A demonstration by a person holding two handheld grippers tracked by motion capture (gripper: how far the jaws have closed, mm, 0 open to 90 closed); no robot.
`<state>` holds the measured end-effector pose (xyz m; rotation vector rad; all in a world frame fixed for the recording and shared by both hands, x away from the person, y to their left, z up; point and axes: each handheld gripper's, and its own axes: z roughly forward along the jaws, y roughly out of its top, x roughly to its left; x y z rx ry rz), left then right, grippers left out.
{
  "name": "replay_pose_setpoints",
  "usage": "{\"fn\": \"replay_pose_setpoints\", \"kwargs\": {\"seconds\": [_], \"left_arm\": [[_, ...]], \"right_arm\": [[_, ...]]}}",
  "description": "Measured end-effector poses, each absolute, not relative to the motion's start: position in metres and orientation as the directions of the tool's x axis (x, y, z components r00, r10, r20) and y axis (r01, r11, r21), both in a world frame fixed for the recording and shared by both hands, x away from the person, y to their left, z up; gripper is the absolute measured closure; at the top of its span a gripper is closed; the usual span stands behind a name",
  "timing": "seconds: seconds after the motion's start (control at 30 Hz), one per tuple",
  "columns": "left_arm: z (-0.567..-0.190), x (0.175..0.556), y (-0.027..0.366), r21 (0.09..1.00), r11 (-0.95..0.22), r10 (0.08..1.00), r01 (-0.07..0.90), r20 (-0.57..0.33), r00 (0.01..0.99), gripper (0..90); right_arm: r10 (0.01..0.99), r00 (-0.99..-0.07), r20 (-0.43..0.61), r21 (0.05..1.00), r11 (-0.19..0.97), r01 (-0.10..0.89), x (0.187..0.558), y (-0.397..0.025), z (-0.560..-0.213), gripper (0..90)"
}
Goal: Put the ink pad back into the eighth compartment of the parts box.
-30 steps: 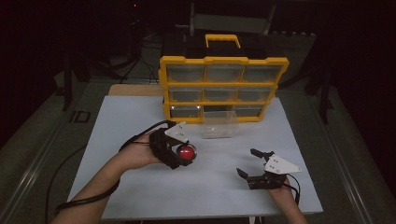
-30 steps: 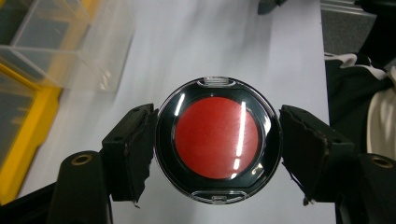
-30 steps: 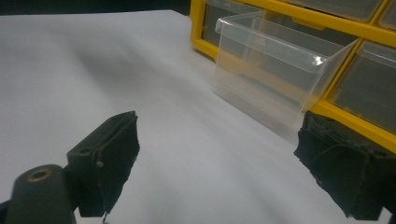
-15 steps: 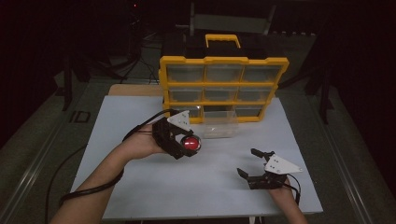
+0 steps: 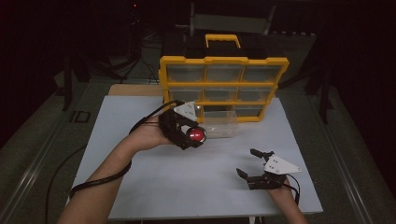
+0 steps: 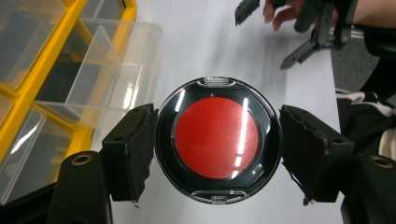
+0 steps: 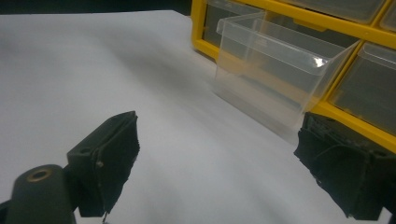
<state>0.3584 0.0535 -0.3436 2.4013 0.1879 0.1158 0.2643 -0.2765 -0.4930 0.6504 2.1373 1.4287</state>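
Observation:
A round black case with a red centre (image 5: 196, 136) is clamped between the jaws of my left gripper (image 5: 195, 136), held above the table just left of a clear drawer (image 5: 222, 124). That drawer is pulled out of the bottom row of a yellow organizer (image 5: 224, 61). In the left gripper view the case (image 6: 215, 142) fills the gap between both pads, with the drawer (image 6: 112, 70) off to its left. My right gripper (image 5: 246, 162) rests on the table at the front right, open with nothing in it; in its own view the right gripper (image 7: 217, 140) faces the drawer (image 7: 275, 79).
The white table (image 5: 140, 186) has bare room in front and to the left. The organizer's other clear drawers (image 5: 224, 74) are shut. A black cable (image 5: 100, 179) trails from the left gripper along the forearm. Dark floor surrounds the table.
My left gripper has carried the round case away from me and a little right, closer to the pulled-out drawer. The right gripper has stayed put.

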Motion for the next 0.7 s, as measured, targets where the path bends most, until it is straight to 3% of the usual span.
{"fn": "replay_pose_setpoints", "kwargs": {"seconds": [0.7], "left_arm": [[-0.332, 0.391, 0.019, 0.708, -0.694, 0.210, 0.129, 0.027, 0.977, 29.9]], "right_arm": [[0.624, -0.770, -0.129, 0.933, 0.339, 0.118, 0.264, -0.277, -0.493, 12.6]]}}
